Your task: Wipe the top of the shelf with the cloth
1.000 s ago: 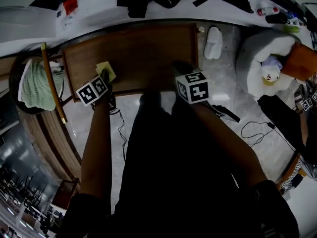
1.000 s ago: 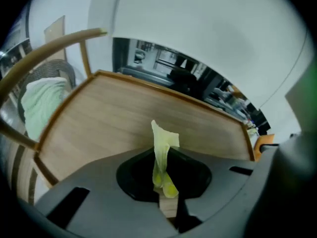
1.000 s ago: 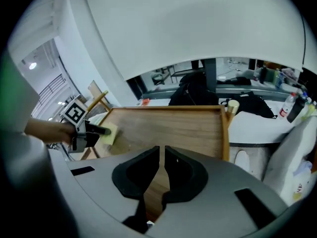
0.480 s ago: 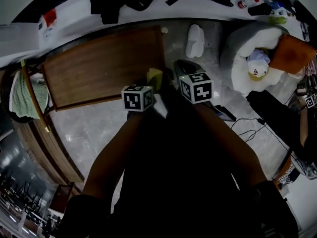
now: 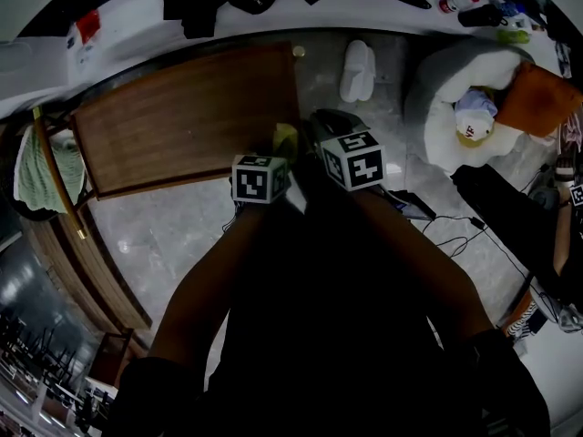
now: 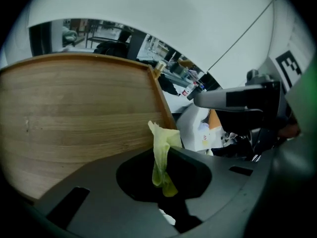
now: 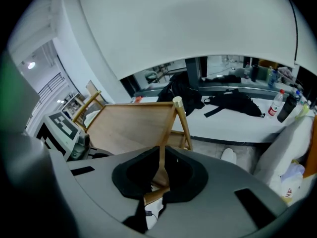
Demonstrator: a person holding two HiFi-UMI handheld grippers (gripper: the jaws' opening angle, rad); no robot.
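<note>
One yellow-green cloth (image 6: 161,155), bunched and upright, is pinched tight in the left gripper (image 6: 166,195), right at the near right corner of the shelf (image 5: 182,116) top! Beside it, the right gripper (image 7: 157,182) looks closed narrow on the shelf's right edge, steadying it. With the cloth at the board's end, I'd call this stroke about finished; further passes may remain.
</note>
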